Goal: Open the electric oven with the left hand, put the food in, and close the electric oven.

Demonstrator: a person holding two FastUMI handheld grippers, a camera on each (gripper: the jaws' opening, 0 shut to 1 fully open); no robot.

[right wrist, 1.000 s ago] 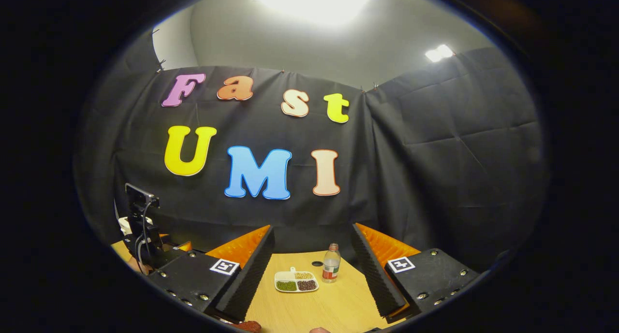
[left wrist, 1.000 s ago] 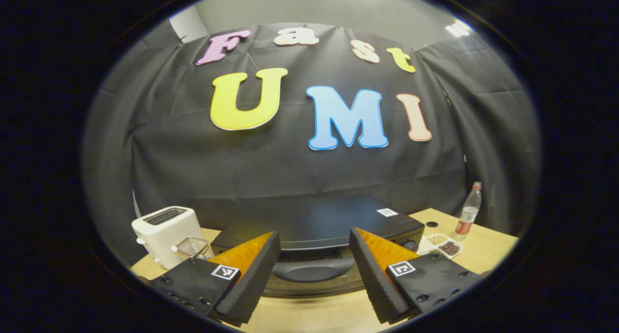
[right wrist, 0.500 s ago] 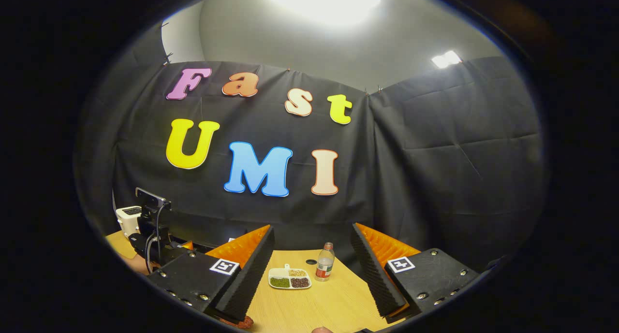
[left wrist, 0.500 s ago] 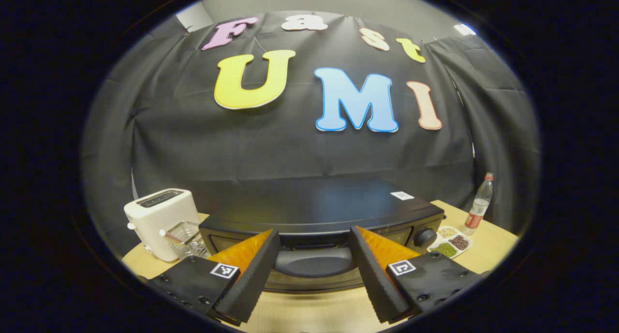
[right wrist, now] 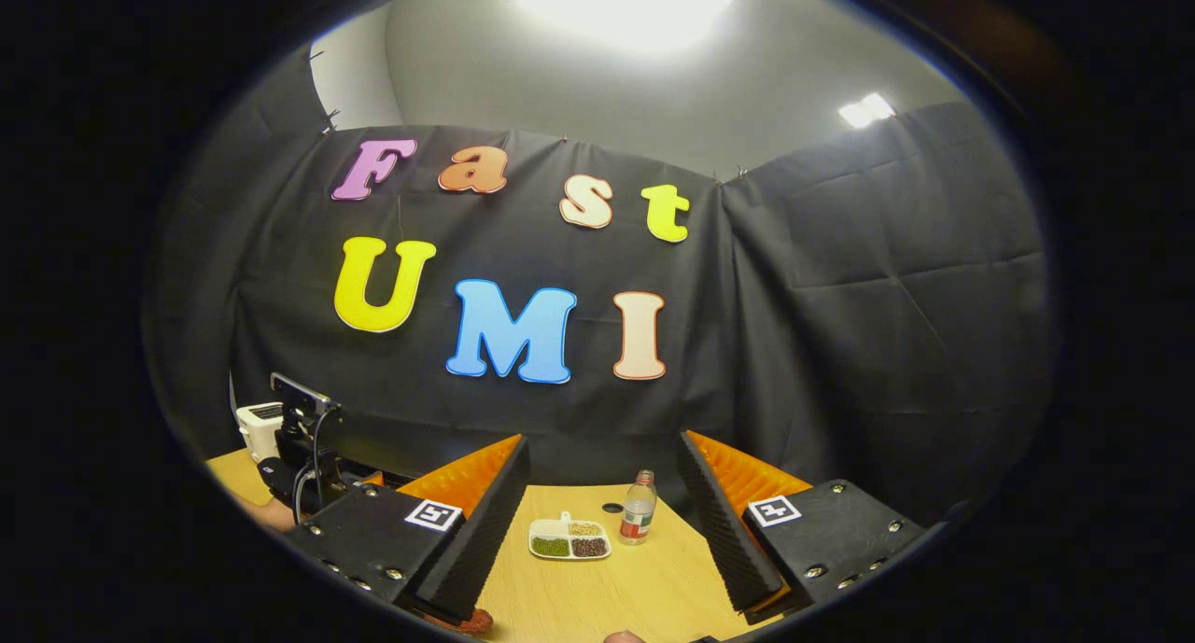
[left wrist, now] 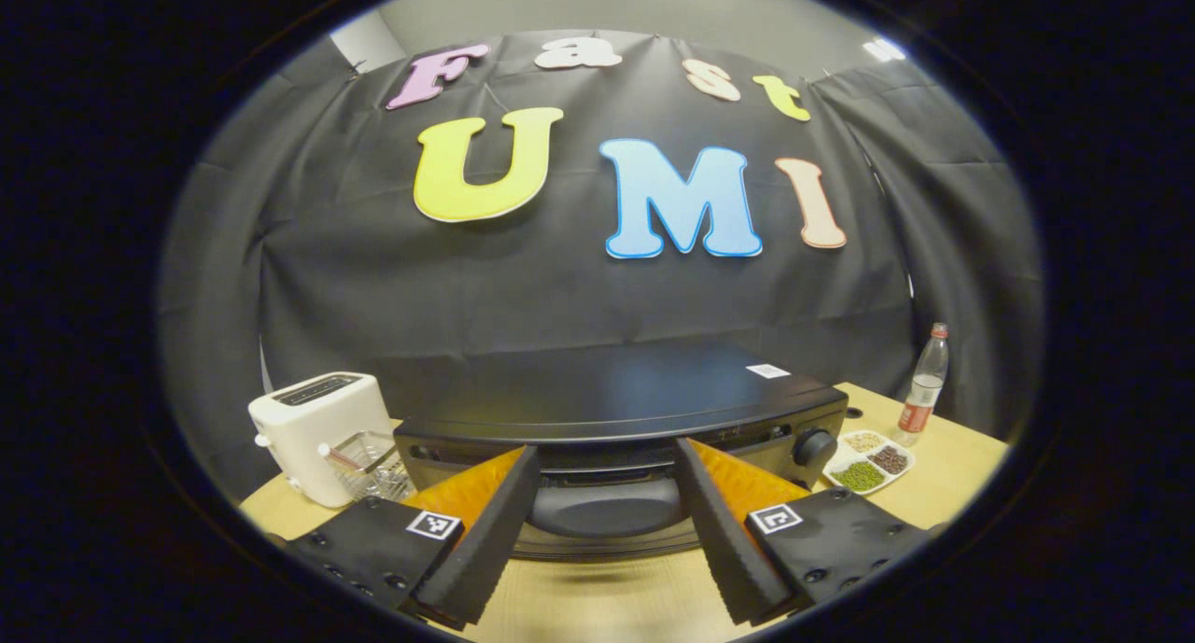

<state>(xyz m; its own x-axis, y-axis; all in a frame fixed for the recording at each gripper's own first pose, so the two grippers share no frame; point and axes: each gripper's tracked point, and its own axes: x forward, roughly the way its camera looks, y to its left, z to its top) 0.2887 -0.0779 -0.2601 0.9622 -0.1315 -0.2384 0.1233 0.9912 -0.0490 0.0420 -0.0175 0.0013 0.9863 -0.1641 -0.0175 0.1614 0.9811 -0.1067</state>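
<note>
black and glossy, the electric oven (left wrist: 616, 410) sits on the pale wooden table (left wrist: 943, 466), its door shut and the scooped door handle (left wrist: 605, 508) facing us. the left gripper (left wrist: 605, 531) hangs right in front of that handle, fingers spread wide to either side of it, nothing between them yet and no contact that i can make out. so, as i read it, we're at the very first step: lining up to open the oven.

the right gripper (right wrist: 602, 522) waits off to the side, also spread and empty, looking over bare table toward a small divided dish (right wrist: 569, 540) of beans and a plastic bottle (right wrist: 639, 520) standing just beside it. low at the edge of the right gripper view there's a reddish-brown lump (right wrist: 465, 620), maybe the food, but too little of it shows to say. from there the left gripper (right wrist: 308, 456) is visible at the far left.

a white toaster (left wrist: 317, 433) and a small wire basket (left wrist: 369, 466) stand left of the oven; the control knob (left wrist: 814, 445) sits at its right end.

next, i'd guess, the left fingers need to ease forward, catch the handle's lip and pull it out and down. keeping centred matters, since the grip looks shallow and could slip.
</note>
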